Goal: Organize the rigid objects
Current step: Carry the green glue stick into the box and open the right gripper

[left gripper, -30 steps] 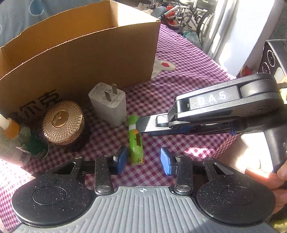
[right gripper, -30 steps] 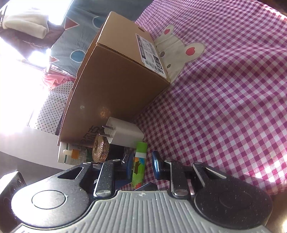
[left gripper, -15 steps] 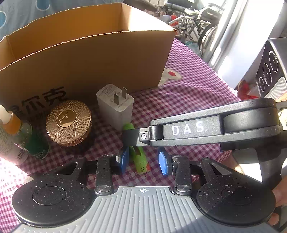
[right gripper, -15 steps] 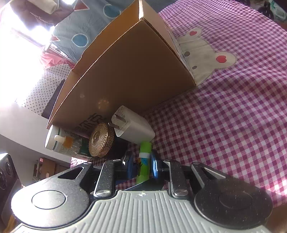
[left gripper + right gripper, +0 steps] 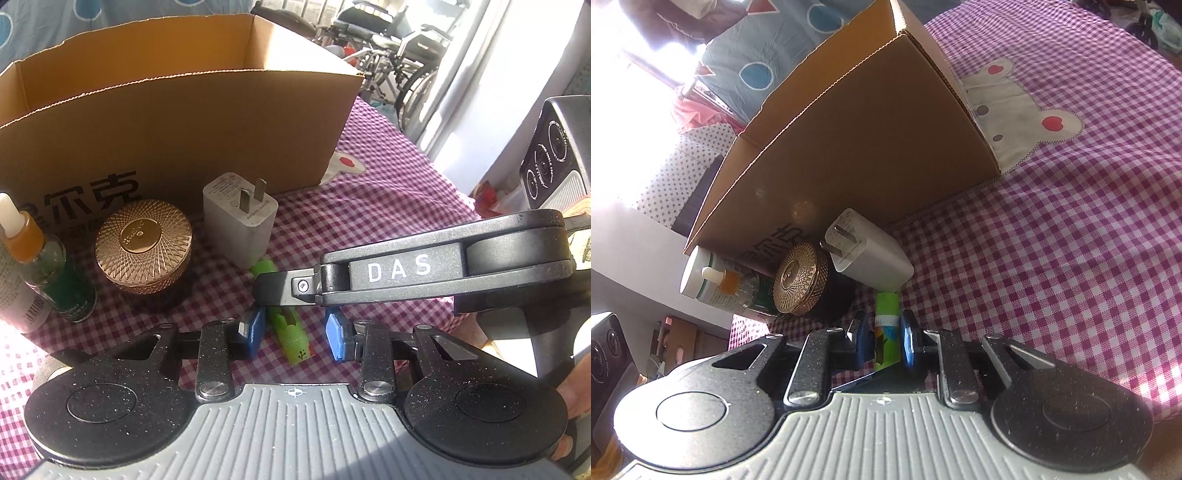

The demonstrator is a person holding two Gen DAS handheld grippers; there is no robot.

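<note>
A green tube [image 5: 293, 334] lies tilted on the checked cloth in front of the open cardboard box [image 5: 184, 122]. My right gripper [image 5: 886, 343] is closing and its blue pads press both sides of the green tube [image 5: 886, 306]. In the left wrist view the same gripper [image 5: 275, 293] reaches in from the right over the tube's far end. My left gripper [image 5: 295, 332] stands around the tube's near end, with both pads clear of it. A white charger plug [image 5: 240, 218] stands just behind the tube.
A gold-lidded jar [image 5: 142, 243], a dropper bottle [image 5: 44, 266] and a white bottle [image 5: 701, 273] line the box front on the left. A black appliance [image 5: 557, 155] and a wheelchair [image 5: 399, 48] are beyond the table's right edge. A hand [image 5: 576, 387] holds the right gripper.
The right gripper slid in over the green tube and shut on it, tilting it. The left gripper's pads drew closer together around the tube's near end.
</note>
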